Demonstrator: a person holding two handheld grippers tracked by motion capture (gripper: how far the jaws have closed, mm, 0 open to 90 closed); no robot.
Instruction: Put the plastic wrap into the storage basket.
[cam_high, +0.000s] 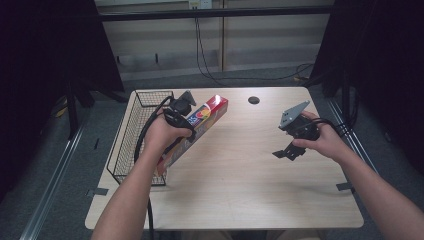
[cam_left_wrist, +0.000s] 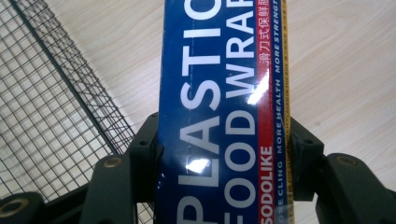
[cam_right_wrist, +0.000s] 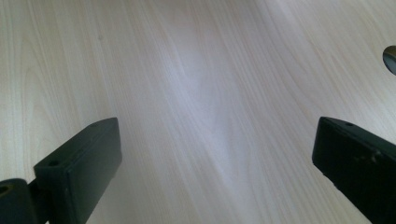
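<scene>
High view: the left gripper (cam_high: 181, 107) sits at the far left of the table (cam_high: 240, 170), clamped across a long box (cam_high: 202, 122) of plastic food wrap. The box lies slanted, its far end toward the table's middle and its near end by the near right corner of the wire basket (cam_high: 131, 135), which stands along the left edge. Whether the box rests on the basket rim or is raised above it cannot be told. The right gripper (cam_high: 289, 150) is well apart, at the right of the table, with its grey plate on top and nothing between its jaws. A dark round hole (cam_high: 253, 100) sits in the far part of the tabletop.

Left gripper view: the 2 jaws press on both long sides of the box (cam_left_wrist: 219, 116), whose blue face reads "PLASTIC FOOD WRAP". The basket (cam_left_wrist: 46, 116) mesh shows at the left, with bare table (cam_left_wrist: 341, 70) at the right.

Right gripper view: the 2 jaws stand wide apart, released, over bare wood (cam_right_wrist: 201, 93).
</scene>
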